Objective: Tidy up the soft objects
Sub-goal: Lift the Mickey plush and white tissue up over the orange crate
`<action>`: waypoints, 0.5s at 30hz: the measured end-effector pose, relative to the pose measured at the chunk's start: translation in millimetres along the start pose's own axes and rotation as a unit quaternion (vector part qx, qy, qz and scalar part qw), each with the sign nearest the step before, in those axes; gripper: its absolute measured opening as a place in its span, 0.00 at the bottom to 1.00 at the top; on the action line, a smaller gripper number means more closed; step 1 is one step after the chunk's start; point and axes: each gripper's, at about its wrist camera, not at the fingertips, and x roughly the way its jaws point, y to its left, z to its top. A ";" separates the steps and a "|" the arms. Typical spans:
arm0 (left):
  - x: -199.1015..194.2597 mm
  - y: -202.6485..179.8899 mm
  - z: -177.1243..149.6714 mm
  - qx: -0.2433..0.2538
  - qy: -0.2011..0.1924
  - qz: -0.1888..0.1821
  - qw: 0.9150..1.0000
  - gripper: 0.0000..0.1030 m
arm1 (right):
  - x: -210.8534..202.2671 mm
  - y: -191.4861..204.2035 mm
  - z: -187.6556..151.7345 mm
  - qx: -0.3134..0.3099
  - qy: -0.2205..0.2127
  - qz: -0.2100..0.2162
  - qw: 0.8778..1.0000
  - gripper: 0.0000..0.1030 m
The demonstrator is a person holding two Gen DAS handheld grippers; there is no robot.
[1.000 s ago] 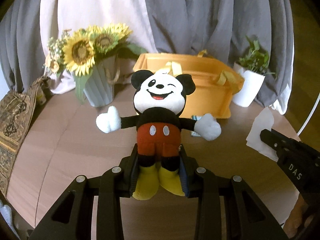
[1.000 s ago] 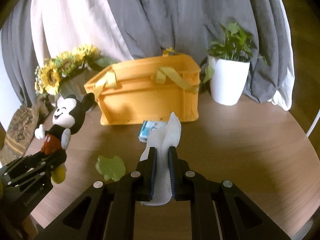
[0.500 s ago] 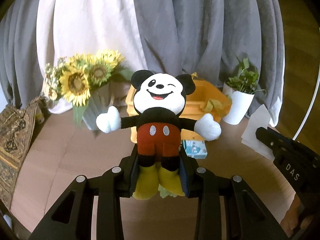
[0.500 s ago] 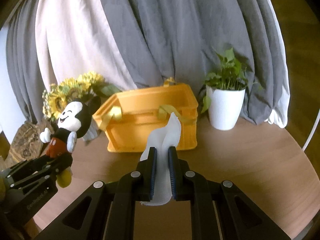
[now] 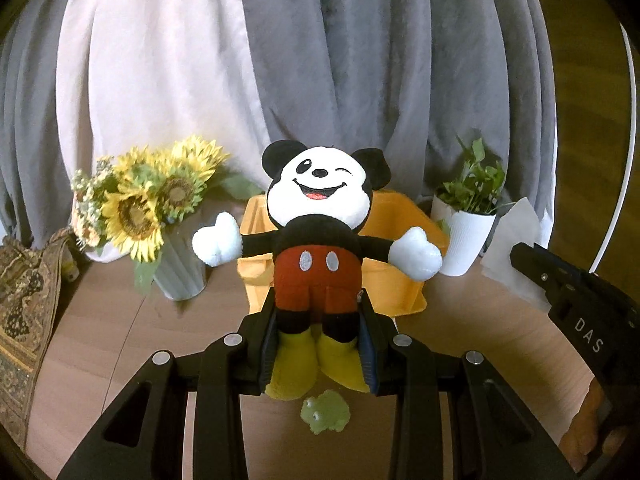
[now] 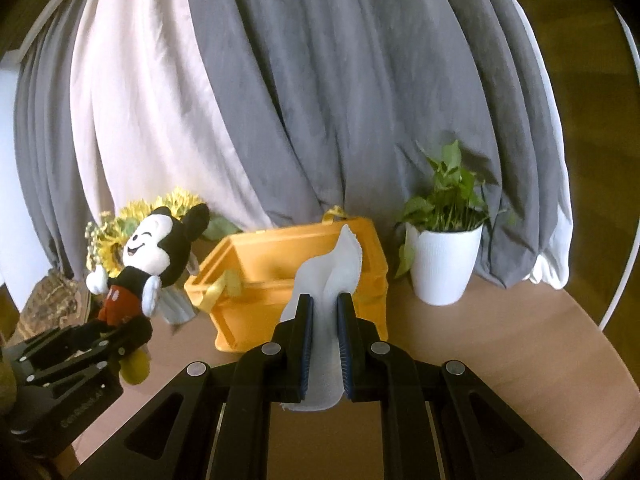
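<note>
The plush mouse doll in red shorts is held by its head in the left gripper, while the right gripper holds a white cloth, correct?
Not quite. The left gripper clamps the plush mouse doll in red shorts by its legs, not its head, as the left wrist view shows. The right gripper does hold the white cloth.

Yellow crate (image 5: 404, 240) mostly behind mouse plush (image 5: 318, 248) (interior unseen), patterned cushion (image 5: 20, 320) cropped
</note>
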 end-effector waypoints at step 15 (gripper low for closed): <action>27.2 -0.6 41.0 0.019 -0.038 -0.006 0.999 0.33 | 31.4 -5.0 37.1 0.011 -0.025 0.009 1.000 0.13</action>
